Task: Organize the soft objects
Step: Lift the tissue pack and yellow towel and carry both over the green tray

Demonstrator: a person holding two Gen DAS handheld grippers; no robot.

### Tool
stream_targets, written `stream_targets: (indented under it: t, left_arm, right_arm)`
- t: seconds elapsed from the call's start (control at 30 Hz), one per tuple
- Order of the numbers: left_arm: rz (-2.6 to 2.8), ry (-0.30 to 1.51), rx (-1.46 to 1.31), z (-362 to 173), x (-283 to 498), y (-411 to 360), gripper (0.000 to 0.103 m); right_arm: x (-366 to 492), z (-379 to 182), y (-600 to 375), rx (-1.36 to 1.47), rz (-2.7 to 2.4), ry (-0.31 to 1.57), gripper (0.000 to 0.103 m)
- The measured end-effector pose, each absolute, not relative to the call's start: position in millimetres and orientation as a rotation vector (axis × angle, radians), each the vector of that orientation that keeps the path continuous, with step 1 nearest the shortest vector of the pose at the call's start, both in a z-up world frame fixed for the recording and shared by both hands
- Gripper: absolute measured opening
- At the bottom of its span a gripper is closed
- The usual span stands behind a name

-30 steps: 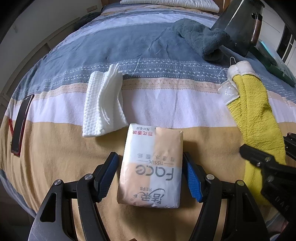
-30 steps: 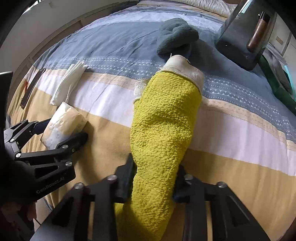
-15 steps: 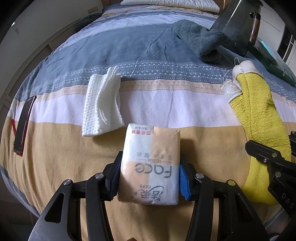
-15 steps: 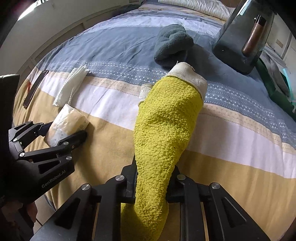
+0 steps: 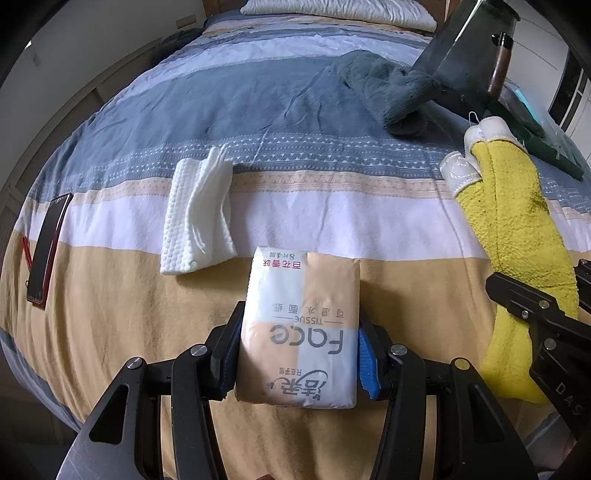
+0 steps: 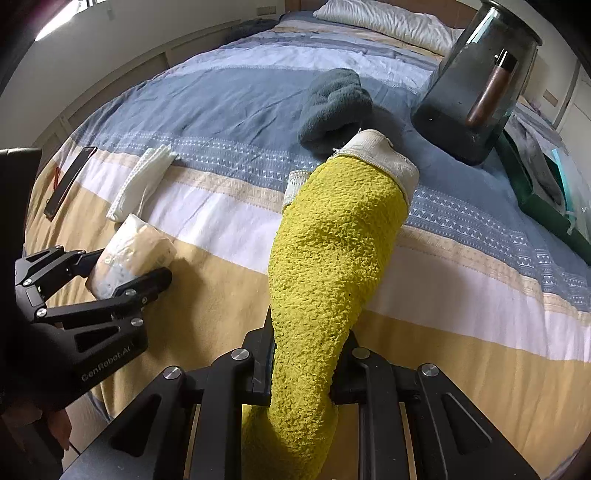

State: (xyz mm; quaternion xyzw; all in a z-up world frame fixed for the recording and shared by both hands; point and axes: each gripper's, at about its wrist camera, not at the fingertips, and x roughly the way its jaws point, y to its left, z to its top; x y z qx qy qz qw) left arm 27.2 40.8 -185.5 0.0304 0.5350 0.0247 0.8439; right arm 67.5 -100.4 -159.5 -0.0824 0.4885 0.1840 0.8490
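My left gripper [image 5: 299,354] is shut on a tan and white tissue pack [image 5: 301,328], on the yellow band of the bedspread; it also shows in the right wrist view [image 6: 129,254]. My right gripper [image 6: 304,365] is shut on a yellow fuzzy cloth with a white cuff [image 6: 332,251], which stretches away over the bed; it shows at the right of the left wrist view [image 5: 513,236]. A folded white cloth [image 5: 197,218] lies just beyond the tissue pack. A dark grey towel [image 5: 384,88] lies crumpled on the blue band farther back.
A dark phone with a red edge [image 5: 46,247] lies near the bed's left edge. A dark glass jar [image 6: 476,85] with a brown tube inside stands at the back right. A dark green tray [image 6: 539,192] lies at the right. A pillow [image 6: 384,22] is at the head.
My left gripper closed from open onto the tissue pack. My right gripper squeezed tighter on the yellow cloth and drew back a little.
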Motion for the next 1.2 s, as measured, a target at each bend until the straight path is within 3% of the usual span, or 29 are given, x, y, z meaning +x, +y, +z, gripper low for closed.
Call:
stream_targets:
  t: [0.67,1.2]
  left_arm:
    - [0.050,1.060,0.029,-147.9,21.0,23.1,0.047]
    - [-0.023,0.994,0.055,-113.5,18.6,-43.3,0.047]
  right_arm:
    - [42.9,-126.2,-129.8,-0.158,0.354,0.940,0.019]
    - [1.0,-88.5,-193.4,-0.167,0.245,0.855,0.019]
